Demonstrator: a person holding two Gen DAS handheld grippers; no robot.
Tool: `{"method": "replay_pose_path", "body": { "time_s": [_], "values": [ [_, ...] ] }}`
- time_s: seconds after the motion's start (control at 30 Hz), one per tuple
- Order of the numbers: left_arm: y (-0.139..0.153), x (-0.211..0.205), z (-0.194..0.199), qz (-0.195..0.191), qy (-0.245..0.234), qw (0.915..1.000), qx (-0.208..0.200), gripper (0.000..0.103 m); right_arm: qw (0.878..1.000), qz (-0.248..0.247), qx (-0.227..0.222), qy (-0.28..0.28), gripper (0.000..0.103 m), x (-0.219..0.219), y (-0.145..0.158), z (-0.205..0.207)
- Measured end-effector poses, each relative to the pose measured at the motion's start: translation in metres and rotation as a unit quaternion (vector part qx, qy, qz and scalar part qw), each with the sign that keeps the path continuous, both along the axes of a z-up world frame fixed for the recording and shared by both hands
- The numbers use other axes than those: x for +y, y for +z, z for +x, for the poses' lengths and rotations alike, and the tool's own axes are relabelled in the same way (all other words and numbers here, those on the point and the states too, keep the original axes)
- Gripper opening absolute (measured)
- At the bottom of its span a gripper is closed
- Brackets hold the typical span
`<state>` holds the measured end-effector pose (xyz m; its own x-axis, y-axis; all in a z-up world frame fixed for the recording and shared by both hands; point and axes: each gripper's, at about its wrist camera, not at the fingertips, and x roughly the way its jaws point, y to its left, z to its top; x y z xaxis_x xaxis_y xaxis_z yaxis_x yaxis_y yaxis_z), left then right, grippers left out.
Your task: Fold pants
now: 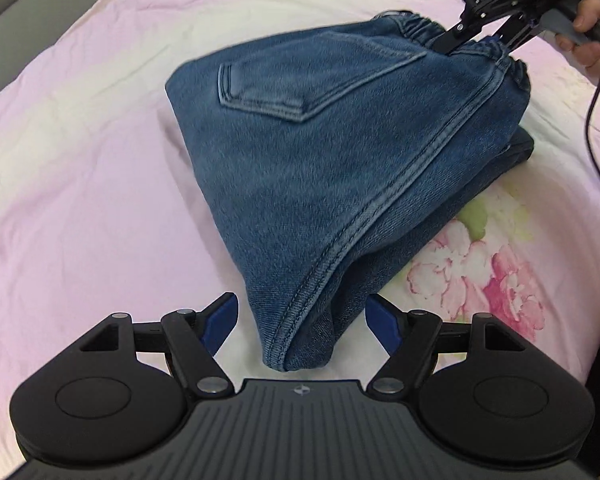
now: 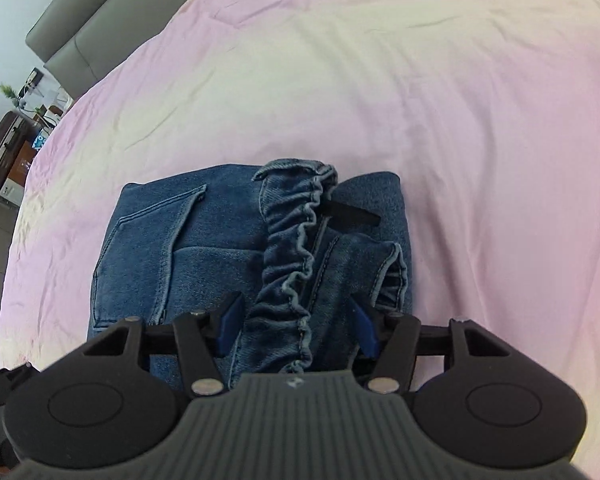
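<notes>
Blue denim pants (image 1: 340,152), folded into a thick bundle, lie on the pink floral bed sheet (image 1: 80,200) mid-bed, well in from its edges. Left hand-held gripper (image 1: 302,320): fingers spread, flanking the bundle's near corner without contact. Right hand-held gripper (image 2: 296,326): fingers spread either side of the gathered elastic waistband (image 2: 296,248), which looks raised above the fold.
</notes>
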<state>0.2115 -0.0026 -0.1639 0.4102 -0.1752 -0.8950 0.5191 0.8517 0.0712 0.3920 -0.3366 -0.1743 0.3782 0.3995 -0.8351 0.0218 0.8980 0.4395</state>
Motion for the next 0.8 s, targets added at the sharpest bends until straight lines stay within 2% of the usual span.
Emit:
{"method": "replay_pose_path", "body": {
  "time_s": [0.07, 0.1, 0.17, 0.2, 0.23, 0.37, 0.47, 0.63, 0.8],
  "values": [
    [-0.009, -0.002, 0.004, 0.022, 0.012, 0.9997, 0.003, 0.065, 1.000, -0.014, -0.005, 0.002, 0.039, 0.004, 0.005, -0.001],
    [-0.012, -0.001, 0.007, 0.023, 0.018, 0.9995, 0.012, 0.051, 1.000, -0.027, -0.013, 0.007, 0.032, 0.007, 0.012, -0.003],
    [-0.010, 0.007, 0.010, 0.001, 0.036, 0.9991, 0.023, 0.041, 0.998, -0.040, -0.045, 0.023, 0.011, 0.014, 0.031, -0.008],
    [-0.009, 0.012, 0.011, -0.005, 0.045, 0.9986, 0.027, 0.035, 0.997, -0.036, -0.062, 0.027, 0.005, 0.016, 0.044, -0.011],
    [-0.007, 0.016, 0.012, -0.012, 0.050, 0.9983, 0.028, 0.032, 0.996, -0.038, -0.074, 0.032, 0.005, 0.019, 0.057, -0.015],
    [-0.003, 0.030, 0.011, -0.036, 0.074, 0.9960, 0.034, 0.028, 0.991, -0.041, -0.114, 0.050, 0.003, 0.023, 0.093, -0.040],
    [-0.005, 0.032, 0.010, -0.034, 0.077, 0.9958, 0.035, 0.027, 0.990, -0.055, -0.118, 0.045, 0.001, 0.013, 0.092, -0.064],
    [-0.008, 0.036, 0.010, -0.018, 0.064, 0.9967, 0.046, 0.027, 0.996, -0.052, -0.072, 0.016, 0.000, -0.011, 0.043, -0.091],
    [0.002, 0.037, 0.013, -0.003, 0.059, 0.9964, 0.061, 0.027, 0.998, -0.042, -0.040, -0.009, 0.000, -0.017, -0.004, -0.095]
  ]
}}
